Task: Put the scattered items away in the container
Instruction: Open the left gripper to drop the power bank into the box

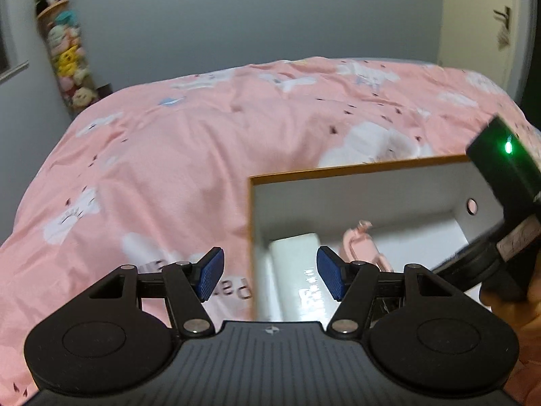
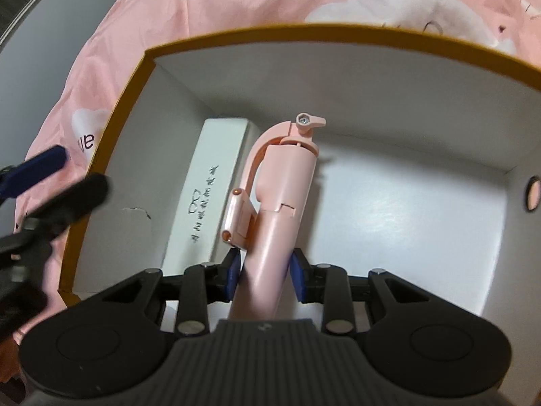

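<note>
My right gripper is clenched on the pink selfie stick, whose head points to twelve o'clock inside the orange-rimmed box. At ten o'clock a white carton lies on the box floor. My left gripper hangs wide and empty above the box's near-left corner, pink duvet beyond.

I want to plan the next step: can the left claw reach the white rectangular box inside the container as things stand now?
Probably yes. The left claw is open and empty above the orange-rimmed cardboard container, and the white rectangular box lies uncovered. The right claw holds the pink plastic selfie stick right beside it, so space is narrow.
</note>
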The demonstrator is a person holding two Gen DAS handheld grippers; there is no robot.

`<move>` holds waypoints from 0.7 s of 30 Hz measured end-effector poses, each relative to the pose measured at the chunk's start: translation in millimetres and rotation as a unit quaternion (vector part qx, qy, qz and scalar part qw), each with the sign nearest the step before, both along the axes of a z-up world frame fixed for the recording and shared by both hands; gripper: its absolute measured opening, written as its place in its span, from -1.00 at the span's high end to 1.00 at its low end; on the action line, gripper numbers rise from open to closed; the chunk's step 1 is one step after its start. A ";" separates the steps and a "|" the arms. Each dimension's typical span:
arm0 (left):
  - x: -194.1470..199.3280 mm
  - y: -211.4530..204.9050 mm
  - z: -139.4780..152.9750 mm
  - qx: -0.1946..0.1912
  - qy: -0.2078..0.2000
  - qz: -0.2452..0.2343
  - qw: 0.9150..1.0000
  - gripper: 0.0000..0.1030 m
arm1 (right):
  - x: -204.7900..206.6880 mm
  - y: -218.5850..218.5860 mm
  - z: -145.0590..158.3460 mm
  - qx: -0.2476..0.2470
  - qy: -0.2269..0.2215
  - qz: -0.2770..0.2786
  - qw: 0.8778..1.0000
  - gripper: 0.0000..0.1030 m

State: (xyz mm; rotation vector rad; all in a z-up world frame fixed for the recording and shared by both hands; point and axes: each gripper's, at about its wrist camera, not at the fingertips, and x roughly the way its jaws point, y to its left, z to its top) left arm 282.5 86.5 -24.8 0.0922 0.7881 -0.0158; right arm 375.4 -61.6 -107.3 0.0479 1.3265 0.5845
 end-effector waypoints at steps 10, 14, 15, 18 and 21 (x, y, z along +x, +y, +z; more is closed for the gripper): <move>-10.6 44.0 -17.7 -0.079 0.034 0.018 0.996 0.17 | 0.9 29.3 -14.3 -0.013 0.031 -0.023 0.999 0.33; -12.5 45.5 -25.9 -0.093 0.045 0.013 0.995 0.24 | 3.0 30.5 -17.3 -0.010 0.045 -0.033 0.998 0.33; -13.3 44.6 -27.8 -0.092 0.045 0.012 0.995 0.28 | 0.0 29.8 -17.7 -0.013 0.043 -0.032 0.998 0.33; -14.8 41.5 -31.6 -0.088 0.048 0.008 0.995 0.45 | -2.7 26.1 -16.4 -0.013 0.039 -0.037 0.998 0.34; -15.0 38.6 -34.7 -0.081 0.051 0.004 0.995 0.67 | -8.6 21.9 -6.1 -0.016 0.018 -0.037 0.999 0.33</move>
